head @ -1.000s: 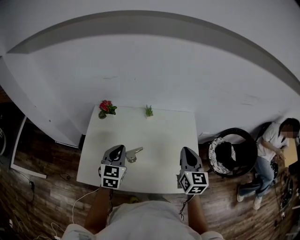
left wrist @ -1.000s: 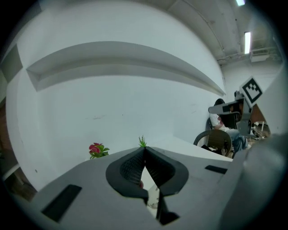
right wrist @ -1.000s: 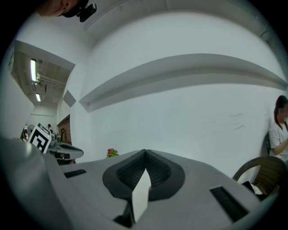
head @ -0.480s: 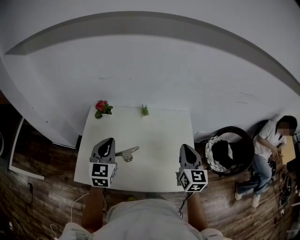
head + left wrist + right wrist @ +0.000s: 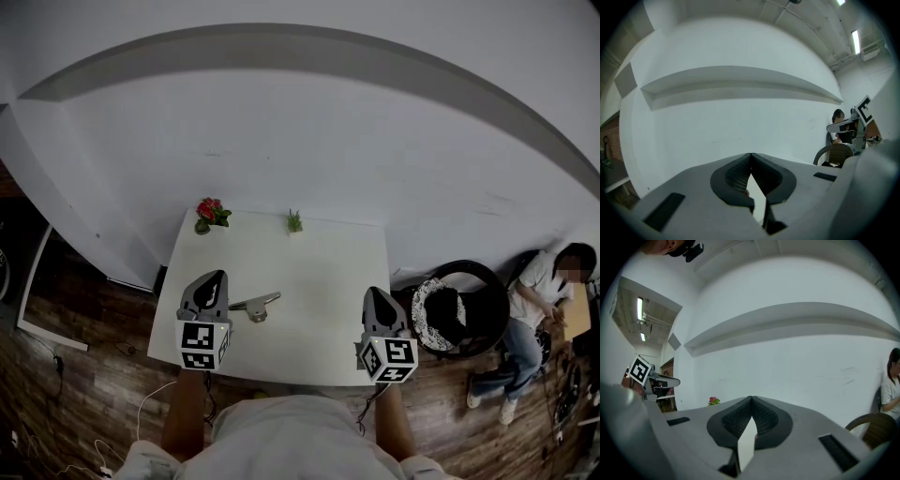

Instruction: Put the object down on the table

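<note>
Obs, head view: the object (image 5: 253, 307), a small grey piece with a rounded body and a thin arm pointing up-right, lies flat on the white table (image 5: 309, 272). It sits in the left half, just right of the left gripper (image 5: 217, 278), and we see no contact between them. We judge the set-down done.

Left gripper: in its own view (image 5: 751, 154) the jaws meet at the tips with nothing between the pads, so closed and empty. It points nearly level at the wall, above the table.

Right gripper (image 5: 375, 293): its own view (image 5: 751, 398) also shows the tips together and nothing held. It hovers near the right front edge, well apart from the object.

Also on the table, at the far edge: a red flower pot (image 5: 211, 214) and a small green plant (image 5: 295, 222), both well clear.

Handling (our judgement):
- looks like cast metal: stiff, not fragile, probably dense for its size
- the smooth finish may slip under the pads
- for a re-grip we would close across the thin arm near the rounded body, so the heavier end does not swing
</note>
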A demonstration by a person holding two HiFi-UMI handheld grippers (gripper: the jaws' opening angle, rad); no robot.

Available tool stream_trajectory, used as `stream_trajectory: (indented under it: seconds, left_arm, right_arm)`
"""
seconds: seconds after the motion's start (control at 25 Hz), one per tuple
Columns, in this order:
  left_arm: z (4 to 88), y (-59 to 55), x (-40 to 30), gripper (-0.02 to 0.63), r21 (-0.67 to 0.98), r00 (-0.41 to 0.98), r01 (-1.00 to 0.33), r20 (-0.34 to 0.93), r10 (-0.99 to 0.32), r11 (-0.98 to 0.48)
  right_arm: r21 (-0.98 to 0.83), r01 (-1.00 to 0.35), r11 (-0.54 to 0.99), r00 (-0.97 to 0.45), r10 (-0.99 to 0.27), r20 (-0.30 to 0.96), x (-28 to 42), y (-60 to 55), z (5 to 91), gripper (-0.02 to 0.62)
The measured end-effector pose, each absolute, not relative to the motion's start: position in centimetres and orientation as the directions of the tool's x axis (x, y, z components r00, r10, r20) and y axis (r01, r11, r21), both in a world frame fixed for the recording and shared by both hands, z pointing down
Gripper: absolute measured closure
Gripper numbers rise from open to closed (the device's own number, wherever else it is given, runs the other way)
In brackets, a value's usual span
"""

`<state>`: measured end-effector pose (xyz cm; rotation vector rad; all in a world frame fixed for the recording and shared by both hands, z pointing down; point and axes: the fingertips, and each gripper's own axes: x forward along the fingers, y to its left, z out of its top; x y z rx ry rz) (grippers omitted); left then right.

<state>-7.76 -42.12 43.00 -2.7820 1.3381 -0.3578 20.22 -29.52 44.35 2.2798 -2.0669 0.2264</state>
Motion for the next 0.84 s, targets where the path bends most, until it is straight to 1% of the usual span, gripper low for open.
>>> stream_trajectory:
  seconds: [0.84]
  left_arm:
    - [42.9, -43.6, -7.6, 0.588, -0.122, 0.591, -0.779, 0.183, -0.786, -0.615]
  right_arm:
    - [-0.067, -0.993, -0.097, 0.087, -0.986, 0.139, 20.8, -31.1, 44.3, 0.589]
